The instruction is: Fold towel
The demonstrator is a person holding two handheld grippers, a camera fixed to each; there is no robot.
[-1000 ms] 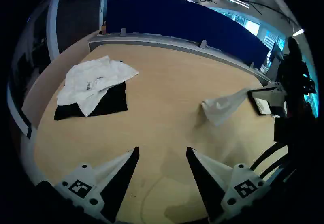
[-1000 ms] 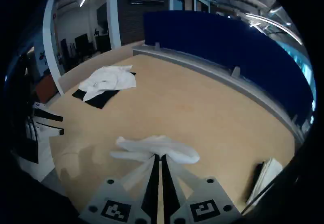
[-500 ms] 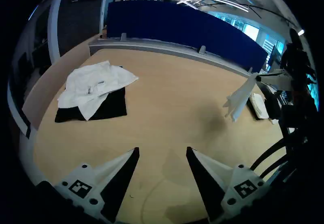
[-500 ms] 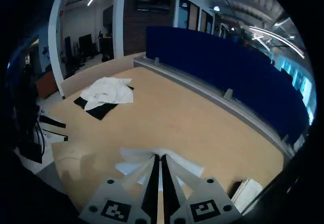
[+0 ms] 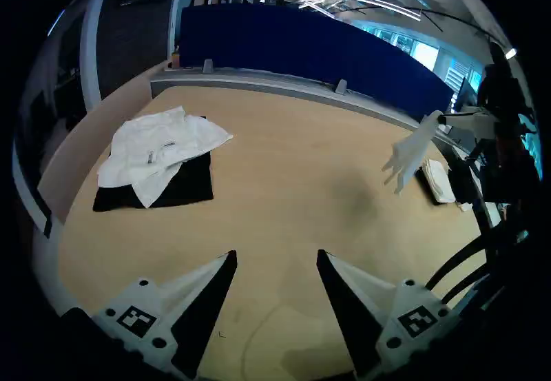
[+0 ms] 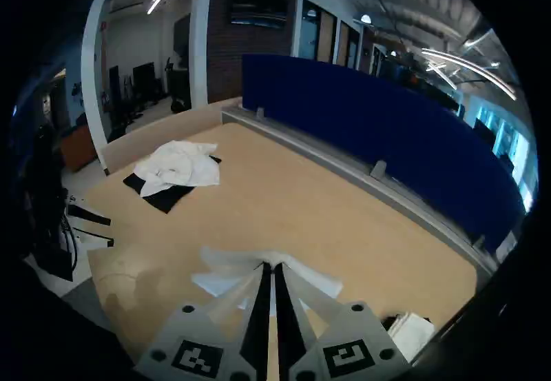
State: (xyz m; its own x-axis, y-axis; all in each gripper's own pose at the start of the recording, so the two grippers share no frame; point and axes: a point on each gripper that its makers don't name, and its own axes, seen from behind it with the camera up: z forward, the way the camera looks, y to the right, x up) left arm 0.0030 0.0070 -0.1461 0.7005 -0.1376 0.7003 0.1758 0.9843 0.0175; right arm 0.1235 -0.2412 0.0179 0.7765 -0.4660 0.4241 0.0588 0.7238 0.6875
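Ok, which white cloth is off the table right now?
The small towel pinched in the right gripper: it hangs in the air, while the bigger white cloth lies crumpled on a black cloth.

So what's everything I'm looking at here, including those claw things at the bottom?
towel: one, white, hanging in the air over the table's right side
crumpled cloth: one, white, far left of the table, on top of the black cloth
black cloth: one, black, lying flat
folded stack: one, white, table's right edge
table: one, light wood
partition: one, dark blue, along the table's far edge
left claw: one, white and black, open, empty
right claw: one, white and black, shut on the towel
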